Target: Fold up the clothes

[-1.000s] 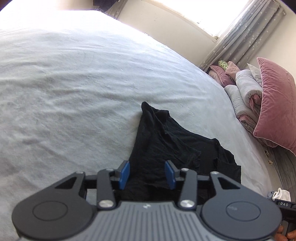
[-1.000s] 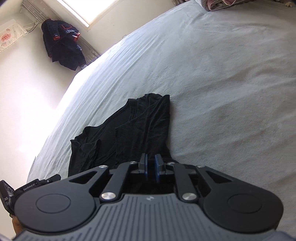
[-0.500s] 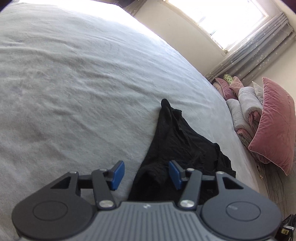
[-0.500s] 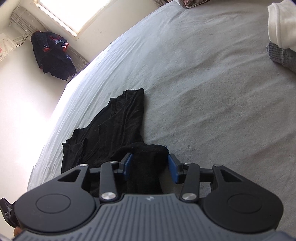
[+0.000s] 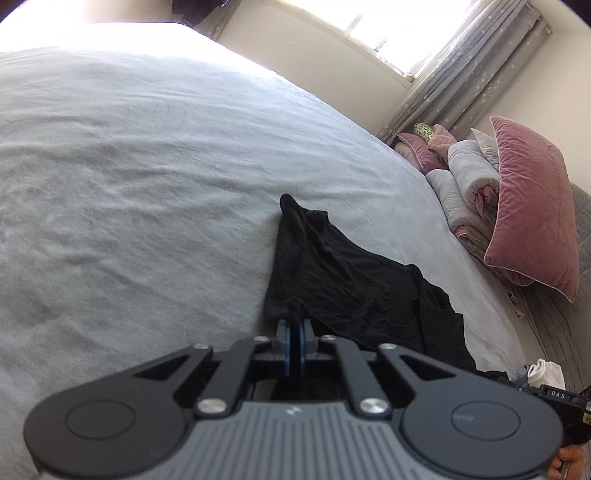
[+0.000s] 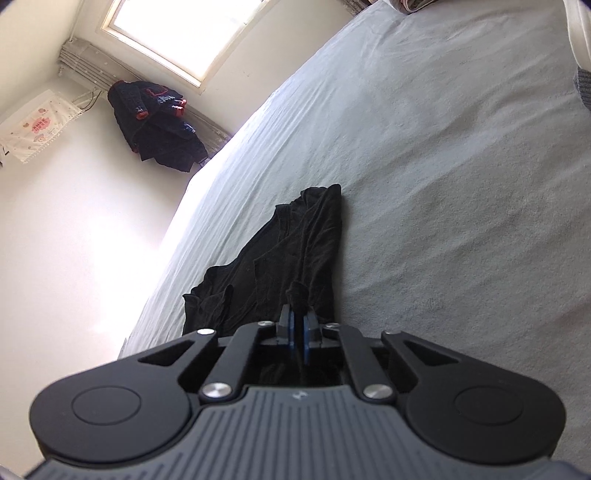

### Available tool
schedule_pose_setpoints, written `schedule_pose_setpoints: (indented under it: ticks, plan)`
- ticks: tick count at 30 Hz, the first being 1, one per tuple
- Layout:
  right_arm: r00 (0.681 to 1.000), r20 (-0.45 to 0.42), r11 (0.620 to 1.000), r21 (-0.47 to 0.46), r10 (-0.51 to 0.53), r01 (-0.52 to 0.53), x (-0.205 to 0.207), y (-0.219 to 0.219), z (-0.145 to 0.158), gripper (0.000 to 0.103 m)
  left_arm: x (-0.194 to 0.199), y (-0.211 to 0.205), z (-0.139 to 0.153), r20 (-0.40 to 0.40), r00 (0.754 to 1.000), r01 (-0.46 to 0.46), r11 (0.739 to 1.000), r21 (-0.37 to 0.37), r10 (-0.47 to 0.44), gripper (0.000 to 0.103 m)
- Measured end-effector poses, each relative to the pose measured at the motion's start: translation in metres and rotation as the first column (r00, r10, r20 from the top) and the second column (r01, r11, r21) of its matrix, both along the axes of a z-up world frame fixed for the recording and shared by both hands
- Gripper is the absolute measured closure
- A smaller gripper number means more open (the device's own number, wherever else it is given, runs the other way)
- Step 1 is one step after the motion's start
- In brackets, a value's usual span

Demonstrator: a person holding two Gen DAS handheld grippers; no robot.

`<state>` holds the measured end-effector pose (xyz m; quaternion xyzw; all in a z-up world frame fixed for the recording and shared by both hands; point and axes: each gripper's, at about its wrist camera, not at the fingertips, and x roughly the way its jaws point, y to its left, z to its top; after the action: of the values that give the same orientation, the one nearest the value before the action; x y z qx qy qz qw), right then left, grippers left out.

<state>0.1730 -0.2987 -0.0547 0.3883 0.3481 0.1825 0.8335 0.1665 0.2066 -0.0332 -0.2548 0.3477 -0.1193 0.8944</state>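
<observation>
Black garment (image 5: 343,280) lies crumpled on the grey bedsheet (image 5: 147,166), spread in a rough triangle that narrows to a bunched tip at the far end and widens toward the bed's near edge.

Left gripper (image 5: 294,334): jaws clenched, blue pads pressed together on a pinch of the garment's near hem. Fabric runs taut from the pads up into the main body of cloth.

Right gripper (image 6: 298,325): jaws clenched on another fold of the same garment (image 6: 288,258). A small tuft of black fabric stands up just beyond the pads.

Surroundings, left wrist view: a pink pillow (image 5: 532,214) leans against rolled grey bedding (image 5: 465,177) at the right side of the bed, below a pale curtain (image 5: 465,70). A fingertip (image 5: 569,459) shows at the lower right corner of the view.

Surroundings, right wrist view: dark clothes (image 6: 155,122) hang at the wall beneath a bright window (image 6: 184,33), well apart from the garment.
</observation>
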Motion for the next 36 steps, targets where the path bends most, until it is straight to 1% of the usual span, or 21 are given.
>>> schedule_pose_setpoints:
  ticks: [2, 3, 6, 8, 9, 10, 11, 13, 14, 15, 16, 17, 18, 19, 21, 23, 25, 28, 30, 32, 36]
  plan:
    - [1.000, 0.021, 0.998, 0.068, 0.016, -0.017, 0.000, -0.008, -0.001, 0.097, -0.001, 0.009, -0.003, 0.036, 0.999, 0.015, 0.998, -0.065, -0.013, 0.099]
    - [1.000, 0.023, 0.995, 0.097, 0.014, -0.016, 0.001, -0.011, -0.003, 0.097, 0.000, 0.012, -0.006, 0.040, 0.999, 0.013, 0.996, -0.087, -0.010, 0.099]
    - [0.999, 0.010, 0.990, 0.137, -0.030, 0.029, 0.004, -0.020, -0.010, 0.097, 0.005, 0.018, -0.019, 0.016, 0.999, -0.026, 0.995, -0.092, 0.028, 0.098]
    - [0.998, -0.026, 0.992, 0.112, -0.057, 0.060, 0.008, -0.023, -0.016, 0.097, 0.010, 0.019, -0.028, -0.028, 0.999, -0.048, 0.996, -0.079, 0.046, 0.096]
    - [0.997, -0.049, 0.994, 0.082, -0.067, 0.071, 0.009, -0.024, -0.018, 0.088, 0.011, 0.019, -0.032, -0.049, 0.997, -0.055, 0.996, -0.068, 0.052, 0.093]
    - [0.995, -0.072, 0.995, 0.055, -0.075, 0.079, 0.010, -0.024, -0.020, 0.087, 0.010, 0.020, -0.034, -0.060, 0.997, -0.057, 0.996, -0.066, 0.053, 0.086]
    - [0.992, -0.095, 0.996, 0.027, -0.083, 0.086, 0.010, -0.025, -0.022, 0.087, 0.009, 0.021, -0.034, -0.066, 0.997, -0.055, 0.996, -0.073, 0.050, 0.085]
    - [0.990, -0.112, 0.995, 0.023, -0.089, 0.092, 0.005, -0.028, -0.021, 0.086, 0.004, 0.024, -0.030, -0.081, 0.996, -0.054, 0.996, -0.074, 0.048, 0.069]
    - [0.989, -0.115, 0.995, 0.023, -0.093, 0.096, 0.001, -0.030, -0.019, 0.083, 0.001, 0.025, -0.026, -0.094, 0.995, -0.049, 0.997, -0.066, 0.043, 0.066]
    - [0.989, -0.113, 0.995, 0.021, -0.093, 0.096, -0.004, -0.032, -0.015, 0.072, -0.002, 0.026, -0.022, -0.108, 0.994, -0.038, 0.998, -0.050, 0.033, 0.061]
    - [0.990, -0.105, 0.996, 0.018, -0.089, 0.092, -0.011, -0.033, -0.011, 0.058, -0.006, 0.026, -0.018, -0.122, 0.992, -0.023, 0.999, -0.029, 0.020, 0.057]
    - [0.992, -0.100, 0.996, 0.006, -0.083, 0.084, -0.019, -0.033, -0.007, 0.054, -0.011, 0.027, -0.014, -0.140, 0.990, -0.005, 1.000, -0.007, 0.004, 0.055]
    - [0.993, -0.097, 0.998, -0.017, -0.070, 0.068, -0.026, -0.032, -0.002, 0.054, -0.016, 0.028, -0.011, -0.161, 0.987, 0.016, 1.000, 0.017, -0.013, 0.050]
    - [0.994, -0.099, 0.998, -0.046, -0.053, 0.049, -0.034, -0.031, 0.001, 0.054, -0.022, 0.030, -0.008, -0.185, 0.982, 0.035, 0.999, 0.034, -0.028, 0.042]
    - [0.994, -0.111, 0.994, -0.106, -0.025, 0.014, -0.055, -0.027, 0.007, 0.054, -0.034, 0.034, -0.006, -0.242, 0.969, 0.065, 0.997, 0.039, -0.054, 0.039]
    - [0.992, -0.124, 0.992, -0.124, -0.009, -0.007, -0.079, -0.024, 0.010, 0.054, -0.048, 0.039, -0.007, -0.295, 0.952, 0.085, 0.996, 0.016, -0.077, 0.039]
    - [0.991, -0.132, 0.992, -0.123, -0.026, 0.010, -0.108, -0.025, 0.011, 0.054, -0.063, 0.044, -0.009, -0.342, 0.936, 0.078, 0.997, -0.026, -0.083, 0.039]
    - [0.989, -0.132, 0.993, -0.106, -0.070, 0.056, -0.152, -0.024, 0.013, 0.054, -0.088, 0.052, -0.016, -0.383, 0.922, 0.020, 0.993, -0.119, -0.064, 0.039]
    - [0.986, -0.137, 0.993, -0.078, -0.095, 0.085, -0.173, -0.017, 0.010, 0.054, -0.104, 0.053, -0.020, -0.386, 0.921, -0.016, 0.985, -0.173, -0.053, 0.038]
    - [0.983, -0.147, 0.993, -0.047, -0.112, 0.106, -0.190, -0.009, 0.007, 0.054, -0.115, 0.047, -0.023, -0.376, 0.926, -0.068, 0.977, -0.204, -0.014, 0.035]
    - [0.977, -0.148, 0.986, 0.039, -0.154, 0.162, -0.198, 0.012, -0.004, 0.054, -0.135, 0.032, -0.029, -0.352, 0.932, -0.178, 0.950, -0.255, 0.080, 0.032]
